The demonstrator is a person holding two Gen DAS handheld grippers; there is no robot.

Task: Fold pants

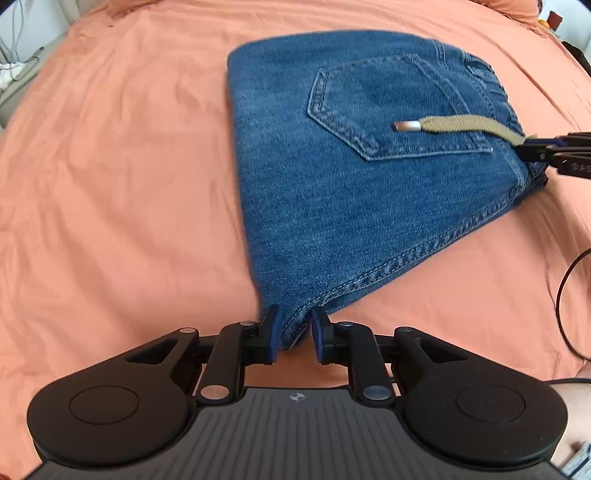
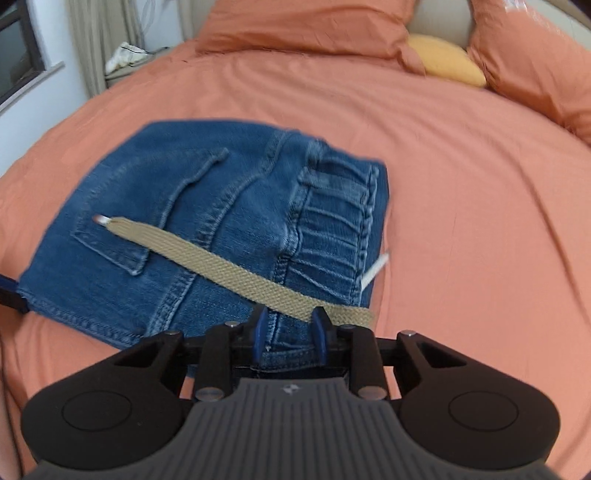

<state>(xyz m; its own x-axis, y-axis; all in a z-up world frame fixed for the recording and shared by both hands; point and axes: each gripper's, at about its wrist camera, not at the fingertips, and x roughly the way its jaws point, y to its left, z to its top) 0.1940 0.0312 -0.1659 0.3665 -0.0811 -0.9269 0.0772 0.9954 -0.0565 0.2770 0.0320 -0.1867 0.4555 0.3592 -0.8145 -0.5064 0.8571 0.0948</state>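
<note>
one pair of pants (image 1: 332, 155), blue denim, lies as a compact folded bundle on the bed (image 1: 110, 184), back pocket (image 1: 388, 114) face up. judged: folding is near its end, and the bundle is being set down or squared up.

left tongs (image 1: 293, 334): narrowly parted, pads pressed on the near pointed corner of the bundle, denim pinched between them. right tongs (image 2: 290, 332): also narrowly parted, gripping the denim edge at the waistband end. the two grips sit at opposite ends of the near edge, probably so the stacked layers move together and do not slide apart.

one tan drawstring (image 2: 236, 273) trails loose across the pocket, its metal tip (image 1: 406, 126) resting on the denim; it crosses just in front of the right tongs, and i cannot tell if it is caught in the grip.

count: one pants, one drawstring visible, two tongs, two orange pillows (image 2: 303, 26), one yellow cushion (image 2: 447, 64). a dark cable (image 1: 565, 288) loops at the bed's right side.
</note>
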